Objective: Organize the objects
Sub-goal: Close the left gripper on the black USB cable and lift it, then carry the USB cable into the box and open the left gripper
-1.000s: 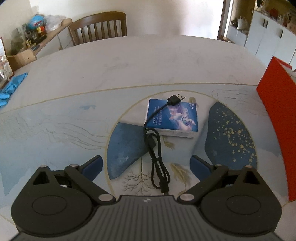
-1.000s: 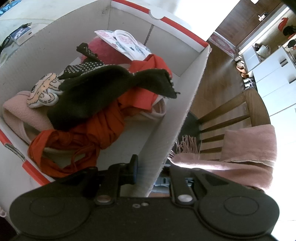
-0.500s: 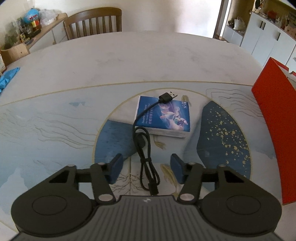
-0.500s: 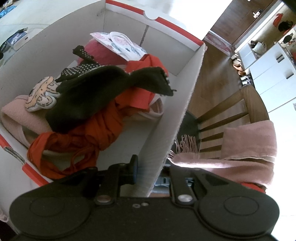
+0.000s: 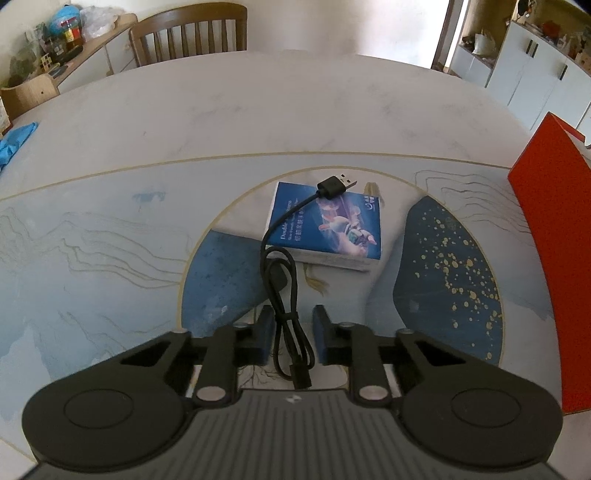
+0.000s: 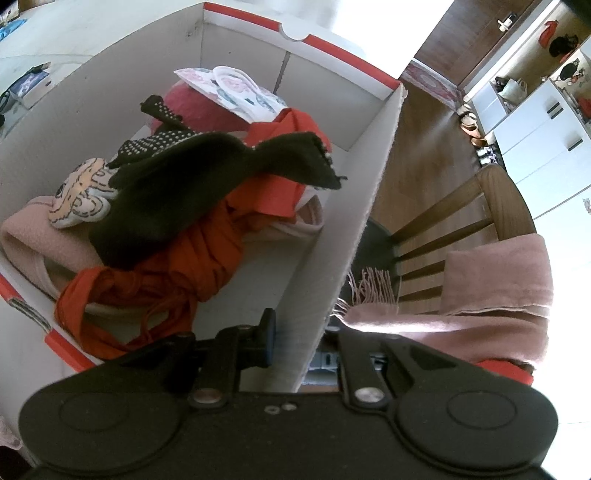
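Observation:
A black USB cable (image 5: 284, 280) lies coiled on the table, its plug resting on a blue packet (image 5: 332, 229). My left gripper (image 5: 293, 334) points down over the coil's near end. Its jaws are closing, and the blue pads (image 5: 266, 332) touch the cable bundle on both sides. My right gripper (image 6: 300, 343) is shut on the side wall of the white, red-edged cardboard box (image 6: 369, 192), with one finger inside and one outside. The box holds a black glove (image 6: 177, 184), red cloth (image 6: 207, 251) and pink fabric.
The box's red outer wall (image 5: 546, 266) stands at the table's right edge. A wooden chair (image 5: 192, 33) is behind the round patterned table (image 5: 258, 110). Blue cloth (image 5: 14, 140) lies at the far left. Another chair draped with a pink scarf (image 6: 480, 291) stands beside the box.
The left gripper's jaws have swung in from wide open to either side of the cable. The right gripper and the box have stayed put.

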Demonstrator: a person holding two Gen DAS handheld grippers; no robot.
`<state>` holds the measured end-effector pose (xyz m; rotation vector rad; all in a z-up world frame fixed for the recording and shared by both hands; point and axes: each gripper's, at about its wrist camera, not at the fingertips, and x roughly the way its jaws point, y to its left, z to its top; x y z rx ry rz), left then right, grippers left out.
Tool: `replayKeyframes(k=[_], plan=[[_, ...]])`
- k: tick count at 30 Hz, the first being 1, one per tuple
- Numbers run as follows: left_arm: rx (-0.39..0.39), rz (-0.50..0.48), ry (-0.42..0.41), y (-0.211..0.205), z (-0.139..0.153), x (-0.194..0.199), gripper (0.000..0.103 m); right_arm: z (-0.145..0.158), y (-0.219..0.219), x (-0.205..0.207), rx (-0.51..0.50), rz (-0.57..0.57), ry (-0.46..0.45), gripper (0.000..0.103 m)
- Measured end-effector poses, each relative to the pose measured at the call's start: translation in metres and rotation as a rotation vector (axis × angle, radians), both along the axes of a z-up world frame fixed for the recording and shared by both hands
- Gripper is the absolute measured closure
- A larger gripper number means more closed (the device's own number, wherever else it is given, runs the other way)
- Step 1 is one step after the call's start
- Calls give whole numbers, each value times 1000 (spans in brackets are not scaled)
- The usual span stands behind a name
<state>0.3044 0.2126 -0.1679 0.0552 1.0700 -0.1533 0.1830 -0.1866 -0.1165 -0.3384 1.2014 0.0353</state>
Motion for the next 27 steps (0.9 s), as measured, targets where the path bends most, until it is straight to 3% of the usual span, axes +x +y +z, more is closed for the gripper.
replayKeyframes(k=[9, 27], plan=[[-11, 18, -27, 2, 8, -8, 90, 1, -3, 3, 16, -4, 5, 92], [-165, -10, -84, -6, 64, -38, 95, -1, -3, 2, 26, -2, 1, 92]])
